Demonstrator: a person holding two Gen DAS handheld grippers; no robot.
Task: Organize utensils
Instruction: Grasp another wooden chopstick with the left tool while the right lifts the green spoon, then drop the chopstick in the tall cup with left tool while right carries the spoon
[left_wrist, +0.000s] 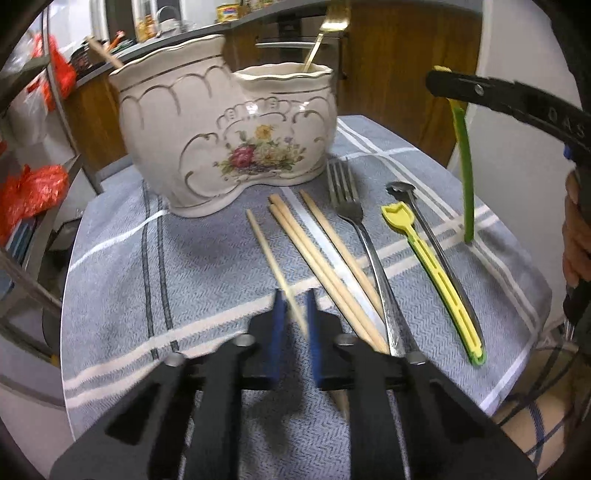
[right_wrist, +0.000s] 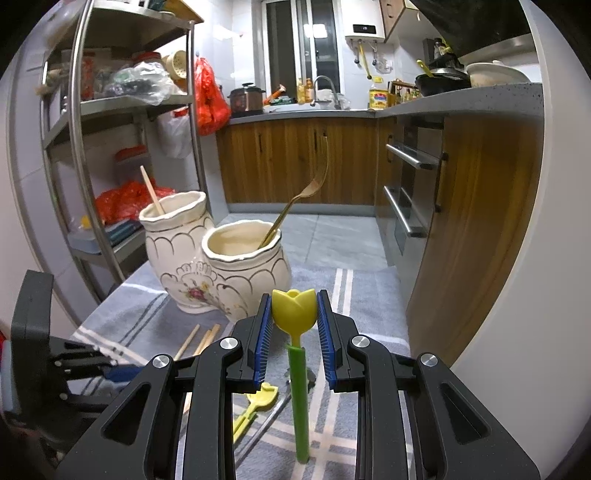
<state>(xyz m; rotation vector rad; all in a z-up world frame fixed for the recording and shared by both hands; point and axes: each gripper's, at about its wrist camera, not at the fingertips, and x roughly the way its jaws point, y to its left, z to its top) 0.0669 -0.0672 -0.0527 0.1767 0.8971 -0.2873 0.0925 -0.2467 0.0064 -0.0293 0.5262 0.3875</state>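
In front of the ceramic holder (left_wrist: 229, 140), the left gripper (left_wrist: 294, 314) has its jaws clamped on a chopstick (left_wrist: 273, 264), while the right gripper (right_wrist: 294, 317), right of the holder, grips the tulip-topped stick (right_wrist: 298, 387).

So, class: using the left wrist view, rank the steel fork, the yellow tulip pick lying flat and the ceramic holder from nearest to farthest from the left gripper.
From the left gripper:
1. Steel fork, just right of the jaws, its handle running down beside them.
2. Yellow tulip pick, flat on the cloth, farther right.
3. Ceramic holder, at the back, ahead and slightly left.
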